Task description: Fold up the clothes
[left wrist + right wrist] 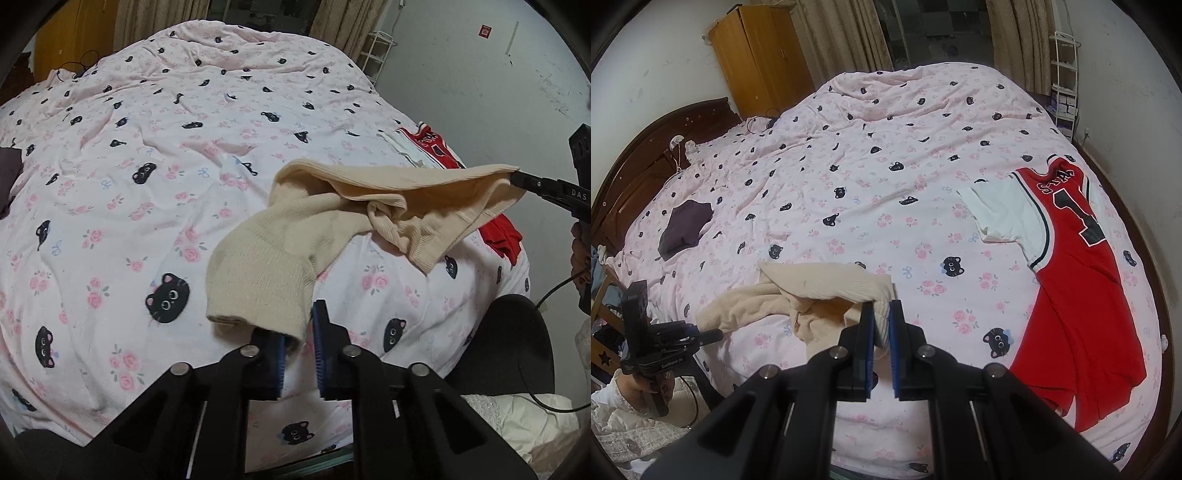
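A: Where's the sweater (354,206)?
B: Near edge of the bed (147,155), cream knit, partly lifted and bunching in the middle. Right gripper (882,314) is clamping one edge, fabric is sitting between its blue pads. Left gripper (299,325) is closing on a sleeve cuff; cuff is between the pads, looks pinched.
A: Why is it being held at both ends?
B: My guess: stretching it out so it can be laid flat before folding. Not flat yet.
A: What is each view giving us?
B: The left one is showing the sweater hanging taut from the right gripper's tip. The right one is showing the red jersey (1082,280) spread at the right, a dark garment (685,229) far left, and the hand (646,387) holding the left tool.
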